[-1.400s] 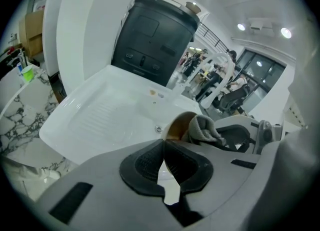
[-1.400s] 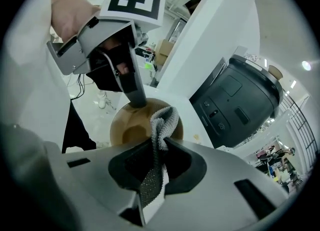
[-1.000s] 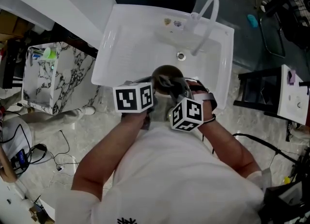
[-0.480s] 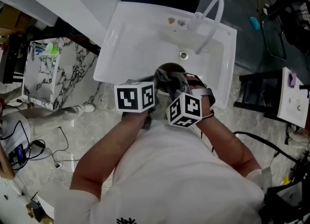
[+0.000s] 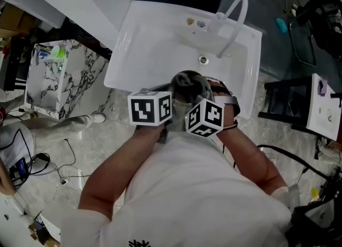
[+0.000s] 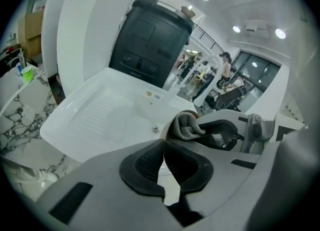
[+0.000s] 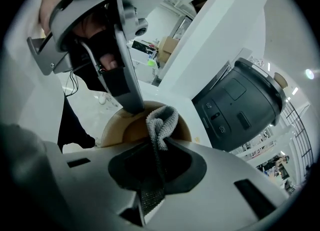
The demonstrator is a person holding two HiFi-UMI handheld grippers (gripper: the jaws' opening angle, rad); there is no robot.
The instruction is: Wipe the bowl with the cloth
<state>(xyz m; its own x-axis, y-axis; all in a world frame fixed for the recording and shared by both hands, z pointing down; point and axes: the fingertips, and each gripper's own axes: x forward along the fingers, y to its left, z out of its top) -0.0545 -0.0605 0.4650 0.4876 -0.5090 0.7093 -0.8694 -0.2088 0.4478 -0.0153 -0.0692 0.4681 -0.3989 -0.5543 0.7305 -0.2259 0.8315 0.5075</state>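
Head view: bowl [image 5: 183,74] held over the sink [image 5: 139,43], cloth [image 5: 191,84] bunched inside it. Left gripper view: left gripper [image 6: 162,142] jaws pinched tight on the bowl's rim. Right gripper view: right gripper [image 7: 160,147] jaws clamped on the cloth, its end pressed into the bowl. Looks mid-wipe; can't tell how much is clean.

Tan bowl [image 7: 131,129] sat above the sink's [image 5: 144,43] front edge, grey knit cloth [image 7: 161,121] bunched up inside.
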